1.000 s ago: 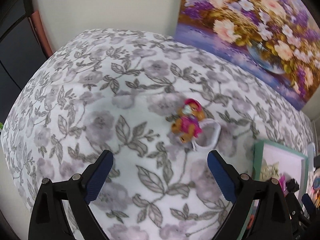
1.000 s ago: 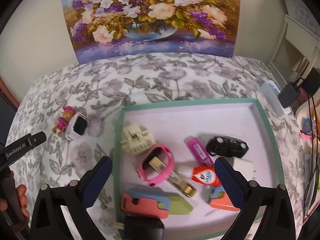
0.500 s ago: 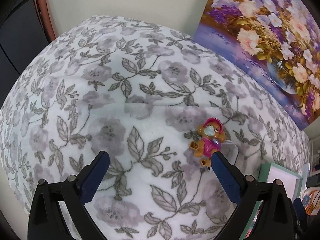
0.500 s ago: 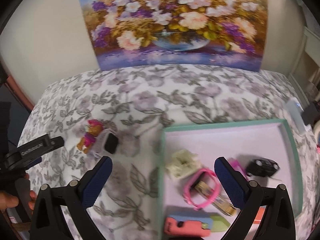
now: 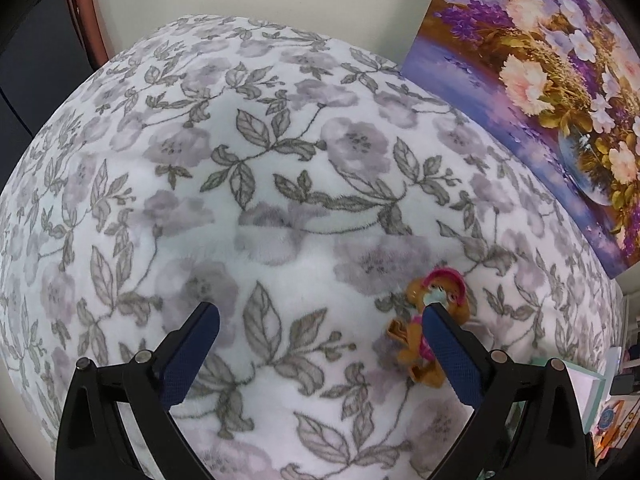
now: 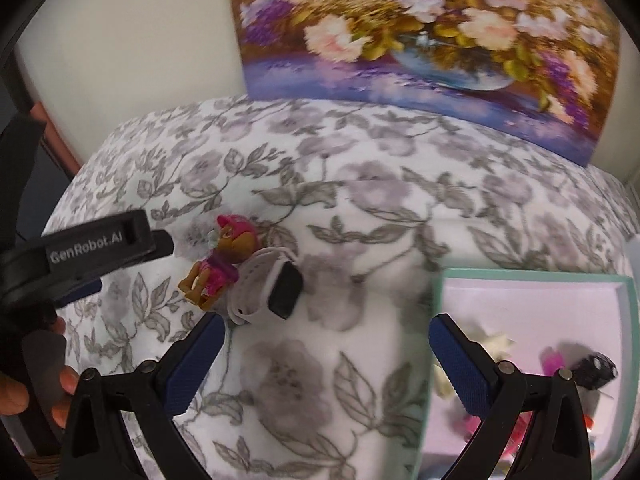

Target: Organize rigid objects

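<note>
A small toy dog in a pink outfit (image 6: 218,266) lies on the flowered cloth, leaning against a white smartwatch (image 6: 276,284) with a black screen. In the left wrist view the toy dog (image 5: 430,330) sits partly behind my right finger; the watch is hidden there. My left gripper (image 5: 320,312) is open, with bare cloth between its fingers. My right gripper (image 6: 326,326) is open too, low over the cloth, the watch just beyond its left finger. The left gripper's body (image 6: 92,250) shows at the left edge, a hand (image 6: 36,384) holding it.
A teal-rimmed tray (image 6: 532,276) with a pale pink floor holds several small items, among them a cream clip (image 6: 486,346) and a black toy car (image 6: 596,372). A flower painting (image 6: 432,40) leans on the wall behind. The tray's corner (image 5: 588,390) shows at the far right.
The right gripper has swung left from over the tray toward the toy dog and watch. The left gripper has shifted left and closer, so the toy dog now sits by its right finger.
</note>
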`<move>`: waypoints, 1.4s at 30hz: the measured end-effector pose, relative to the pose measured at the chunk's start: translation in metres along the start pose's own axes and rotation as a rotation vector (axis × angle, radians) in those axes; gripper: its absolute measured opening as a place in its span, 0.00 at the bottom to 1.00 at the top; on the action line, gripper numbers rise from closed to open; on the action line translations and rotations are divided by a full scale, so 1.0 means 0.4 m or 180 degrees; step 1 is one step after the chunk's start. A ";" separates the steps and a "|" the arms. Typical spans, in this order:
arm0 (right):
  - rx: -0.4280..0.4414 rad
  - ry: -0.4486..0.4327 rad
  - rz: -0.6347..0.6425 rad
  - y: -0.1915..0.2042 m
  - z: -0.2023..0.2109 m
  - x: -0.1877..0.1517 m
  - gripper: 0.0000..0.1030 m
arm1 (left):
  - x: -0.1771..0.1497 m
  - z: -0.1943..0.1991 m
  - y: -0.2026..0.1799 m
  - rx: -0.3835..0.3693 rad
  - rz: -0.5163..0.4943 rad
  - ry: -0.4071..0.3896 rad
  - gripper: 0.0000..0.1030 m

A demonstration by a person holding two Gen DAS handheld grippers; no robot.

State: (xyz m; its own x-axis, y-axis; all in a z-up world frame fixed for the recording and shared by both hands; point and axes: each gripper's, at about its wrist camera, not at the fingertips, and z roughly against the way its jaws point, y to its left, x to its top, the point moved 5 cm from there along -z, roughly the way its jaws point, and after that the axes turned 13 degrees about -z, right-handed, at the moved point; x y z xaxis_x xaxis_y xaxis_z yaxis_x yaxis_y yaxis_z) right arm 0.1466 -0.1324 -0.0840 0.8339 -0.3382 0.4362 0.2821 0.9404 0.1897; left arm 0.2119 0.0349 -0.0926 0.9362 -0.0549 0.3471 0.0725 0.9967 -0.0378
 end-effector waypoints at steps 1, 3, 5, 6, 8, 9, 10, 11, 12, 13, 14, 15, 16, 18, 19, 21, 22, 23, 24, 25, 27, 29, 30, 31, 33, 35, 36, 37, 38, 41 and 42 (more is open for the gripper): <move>-0.0002 0.0012 0.0027 0.006 -0.011 -0.003 1.00 | 0.002 -0.003 0.002 0.0012 -0.0014 0.0002 0.98; -0.0024 0.0051 0.0069 0.014 -0.035 -0.008 1.00 | 0.004 -0.009 0.008 0.0048 -0.0029 0.0010 0.98; -0.0032 0.0091 0.0092 0.021 -0.057 -0.014 1.00 | 0.004 -0.014 0.012 0.0042 -0.0030 0.0022 0.98; -0.0033 0.0103 0.0096 0.023 -0.064 -0.014 1.00 | 0.004 -0.017 0.012 0.0029 -0.0032 0.0028 0.98; -0.0034 0.0129 0.0109 0.026 -0.077 -0.017 1.00 | 0.003 -0.022 0.009 0.0016 -0.0059 0.0047 0.98; -0.0033 0.0137 0.0113 0.027 -0.082 -0.018 1.00 | 0.002 -0.026 0.005 0.0006 -0.0081 0.0060 0.98; -0.0030 0.0148 0.0115 0.029 -0.088 -0.019 1.00 | 0.001 -0.028 0.001 -0.0004 -0.0094 0.0068 0.98; -0.0030 0.0159 0.0115 0.029 -0.092 -0.020 1.00 | 0.000 -0.031 -0.005 -0.0035 -0.0111 0.0083 0.98; -0.0027 0.0164 0.0115 0.030 -0.094 -0.022 1.00 | -0.001 -0.033 -0.009 -0.0057 -0.0119 0.0090 0.98; -0.0022 0.0169 0.0118 0.032 -0.098 -0.022 1.00 | -0.002 -0.034 -0.014 -0.0077 -0.0130 0.0095 0.98; -0.0012 0.0178 0.0127 0.035 -0.103 -0.024 1.00 | -0.003 -0.036 -0.019 -0.0096 -0.0146 0.0098 0.98; -0.0004 0.0185 0.0133 0.037 -0.106 -0.024 1.00 | -0.003 -0.037 -0.023 -0.0107 -0.0157 0.0100 0.98; 0.0007 0.0193 0.0143 0.041 -0.110 -0.026 1.00 | -0.003 -0.038 -0.027 -0.0127 -0.0168 0.0104 0.98; 0.0011 0.0173 0.0163 0.047 -0.118 -0.026 1.00 | -0.001 -0.040 -0.036 -0.0201 -0.0171 0.0101 0.98; 0.0012 0.0173 0.0167 0.050 -0.121 -0.026 1.00 | -0.001 -0.041 -0.039 -0.0222 -0.0173 0.0103 0.98; 0.0040 0.0177 0.0167 0.054 -0.129 -0.025 0.96 | -0.001 -0.041 -0.046 -0.0233 -0.0196 0.0098 0.98; 0.0043 0.0164 0.0169 0.056 -0.132 -0.025 0.92 | -0.001 -0.041 -0.050 -0.0246 -0.0205 0.0091 0.98; 0.0041 0.0147 0.0168 0.057 -0.134 -0.023 0.90 | -0.001 -0.042 -0.056 -0.0291 -0.0209 0.0087 0.98; 0.0055 0.0136 0.0163 0.059 -0.136 -0.021 0.89 | 0.004 -0.045 -0.061 -0.0328 -0.0204 0.0087 0.98; 0.0071 0.0128 0.0155 0.060 -0.138 -0.020 0.88 | 0.005 -0.046 -0.066 -0.0377 -0.0193 0.0077 0.98; 0.0115 0.0103 0.0154 0.064 -0.140 -0.017 0.85 | 0.006 -0.047 -0.077 -0.0476 -0.0177 0.0056 0.98; 0.0163 0.0079 0.0170 0.069 -0.140 -0.015 0.80 | 0.007 -0.051 -0.087 -0.0547 -0.0183 0.0046 0.97; 0.0202 0.0074 0.0157 0.069 -0.140 -0.013 0.79 | 0.007 -0.054 -0.092 -0.0607 -0.0173 0.0039 0.96; 0.0231 0.0073 0.0142 0.068 -0.140 -0.013 0.77 | 0.006 -0.054 -0.094 -0.0657 -0.0167 0.0038 0.94; 0.0291 0.0065 0.0125 0.069 -0.139 -0.011 0.73 | 0.005 -0.058 -0.104 -0.0771 -0.0144 0.0041 0.92; 0.0358 0.0067 0.0112 0.070 -0.136 -0.011 0.66 | 0.004 -0.062 -0.114 -0.0894 -0.0124 0.0040 0.88; 0.0392 0.0070 0.0095 0.070 -0.136 -0.011 0.65 | 0.003 -0.064 -0.118 -0.0951 -0.0118 0.0046 0.85; 0.0425 0.0081 0.0075 0.070 -0.136 -0.010 0.62 | 0.000 -0.068 -0.123 -0.1024 -0.0108 0.0059 0.82; 0.0449 0.0088 0.0064 0.071 -0.135 -0.011 0.60 | -0.002 -0.073 -0.129 -0.1114 -0.0094 0.0080 0.80; 0.0503 0.0104 0.0048 0.071 -0.137 -0.010 0.58 | -0.007 -0.083 -0.144 -0.1359 -0.0037 0.0121 0.67; 0.0511 0.0107 0.0044 0.070 -0.137 -0.009 0.58 | -0.008 -0.084 -0.149 -0.1419 -0.0035 0.0128 0.62</move>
State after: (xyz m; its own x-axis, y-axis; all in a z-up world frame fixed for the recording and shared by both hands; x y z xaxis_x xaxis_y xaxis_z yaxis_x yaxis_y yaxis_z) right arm 0.1775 -0.1028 -0.1285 0.8533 -0.3213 0.4106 0.1934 0.9264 0.3231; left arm 0.2162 -0.0265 -0.1228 0.9466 -0.0764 0.3134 0.2153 0.8730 -0.4376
